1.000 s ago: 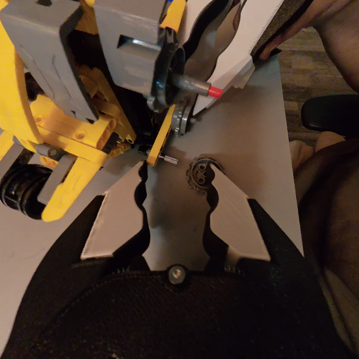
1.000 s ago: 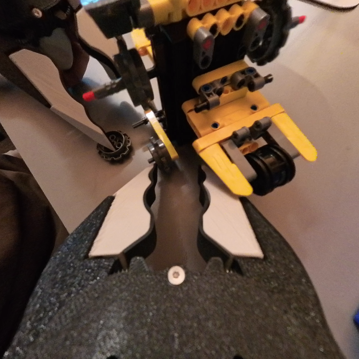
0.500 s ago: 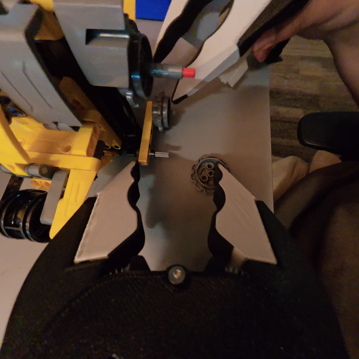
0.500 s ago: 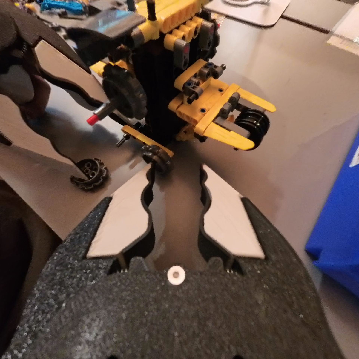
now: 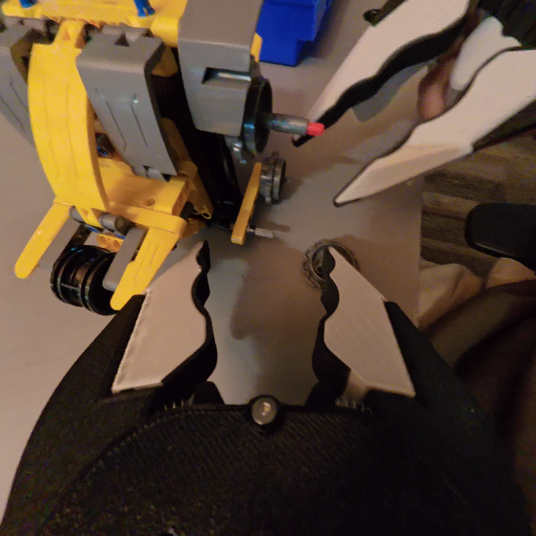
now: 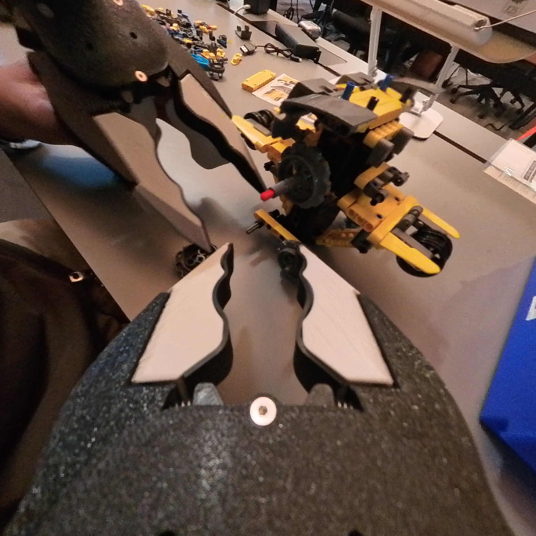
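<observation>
A yellow and grey toy brick vehicle [image 5: 116, 145] stands on the grey table [image 5: 261, 333]. A grey axle with a red tip [image 5: 314, 129] sticks out of its black wheel. My left gripper [image 5: 266, 252] is open and empty. Its right fingertip rests on a loose black gear [image 5: 313, 266] lying on the table. My right gripper [image 6: 265, 252] is open and empty, low over the table in front of the vehicle [image 6: 348, 174], with a small grey wheel [image 6: 288, 258] on a yellow arm at its right fingertip. The left gripper [image 6: 235, 216] and the gear [image 6: 190, 259] also show there.
A blue box [image 6: 516, 362] stands to the right of the vehicle. Several loose bricks [image 6: 200, 26] and cables lie far back on the table. The table edge runs close by, with a person's dark clothing [image 6: 43, 333] and a black chair part [image 5: 504, 229] beyond it.
My right gripper has drawn back and up from the vehicle, still open. My left gripper has opened a little wider and stays by the loose gear.
</observation>
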Tool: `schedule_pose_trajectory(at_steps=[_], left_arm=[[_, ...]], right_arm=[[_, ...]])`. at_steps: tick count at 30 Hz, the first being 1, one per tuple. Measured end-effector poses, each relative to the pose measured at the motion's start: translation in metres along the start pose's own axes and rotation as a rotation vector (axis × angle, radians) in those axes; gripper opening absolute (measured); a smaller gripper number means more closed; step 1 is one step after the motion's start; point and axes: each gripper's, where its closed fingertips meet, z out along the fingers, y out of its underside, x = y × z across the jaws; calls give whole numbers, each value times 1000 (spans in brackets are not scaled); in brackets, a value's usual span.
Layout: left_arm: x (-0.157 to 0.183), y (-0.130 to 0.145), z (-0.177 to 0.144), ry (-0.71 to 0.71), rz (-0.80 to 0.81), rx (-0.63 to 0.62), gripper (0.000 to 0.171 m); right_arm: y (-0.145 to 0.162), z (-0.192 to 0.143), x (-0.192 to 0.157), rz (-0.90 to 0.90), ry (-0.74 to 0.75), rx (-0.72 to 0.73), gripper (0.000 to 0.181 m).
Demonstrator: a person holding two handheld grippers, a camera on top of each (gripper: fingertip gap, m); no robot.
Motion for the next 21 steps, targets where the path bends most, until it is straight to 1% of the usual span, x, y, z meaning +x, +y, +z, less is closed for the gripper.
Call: schedule_pose_trajectory(at_steps=[2, 4, 6, 9, 12, 15, 19, 21], left_arm=[[-6, -5, 3, -32, 11, 16, 67], [-7, -5, 6, -25, 32, 8, 62], [-7, -4, 8, -21, 50, -7, 64], [-9, -4, 11, -17, 70, -14, 71], [-9, -4, 14, 13, 80, -23, 74], [-10, -2, 19, 35, 96, -49, 72], [-15, 1, 20, 10, 154, -67, 64], [-15, 3, 20, 12, 172, -72, 64]], right_arm=[[-1, 1, -2, -2, -5, 2, 42], [-1, 2, -3, -6, -5, -1, 42], [1, 3, -4, -11, 0, -9, 42], [3, 5, -5, -18, 0, -20, 42], [3, 7, -6, -17, -9, -25, 42], [1, 8, -6, -17, -15, -21, 42], [-2, 12, -6, -33, -16, -21, 42], [0, 15, -6, -44, -11, -41, 42]])
